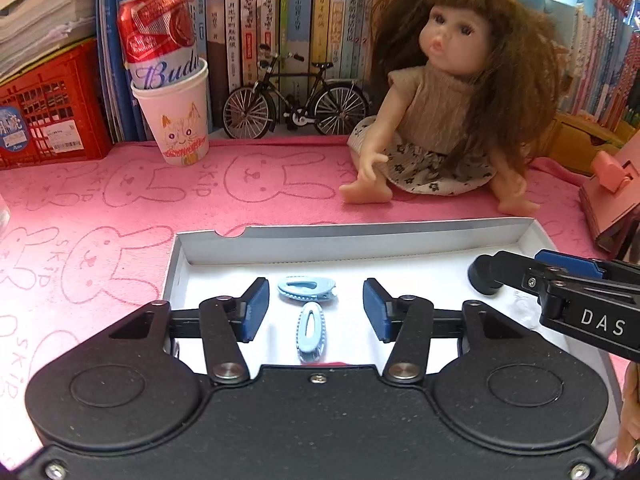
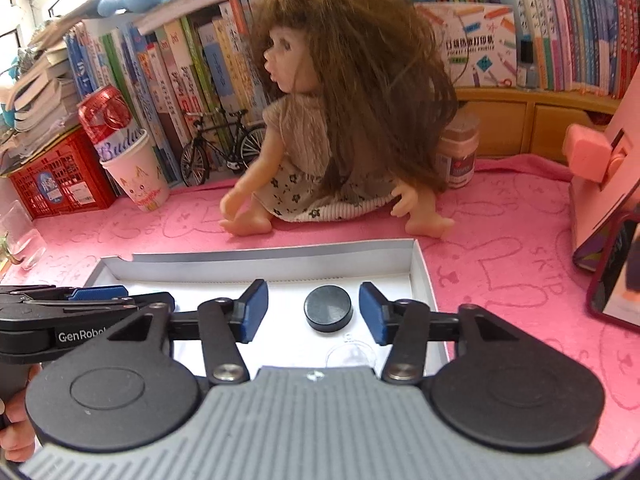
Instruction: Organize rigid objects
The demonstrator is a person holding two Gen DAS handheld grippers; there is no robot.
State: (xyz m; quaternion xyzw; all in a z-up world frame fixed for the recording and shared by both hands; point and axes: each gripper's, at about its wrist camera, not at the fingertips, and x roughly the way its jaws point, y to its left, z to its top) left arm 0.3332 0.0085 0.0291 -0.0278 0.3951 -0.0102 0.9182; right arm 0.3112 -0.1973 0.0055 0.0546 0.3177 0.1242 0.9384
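A shallow white box point(image 1: 360, 238) lies on the pink cloth; it also shows in the right wrist view point(image 2: 280, 258). Two light blue hair clips lie in it, one crosswise point(image 1: 307, 289) and one lengthwise point(image 1: 311, 331). My left gripper point(image 1: 316, 314) is open, with the clips between its blue pads. A black round cap point(image 2: 329, 308) lies in the box between the open jaws of my right gripper point(image 2: 314, 310). A clear plastic piece point(image 2: 351, 354) lies just in front of the cap. The right gripper enters the left view point(image 1: 560, 288) beside the cap point(image 1: 485, 278).
A doll point(image 1: 444, 112) sits just behind the box. A paper cup point(image 1: 176, 120) holding a red can point(image 1: 160, 28), a toy bicycle point(image 1: 296, 100), a red crate point(image 1: 48, 120) and books stand at the back. A pink stand point(image 2: 600, 184) and a phone point(image 2: 616, 272) are at the right.
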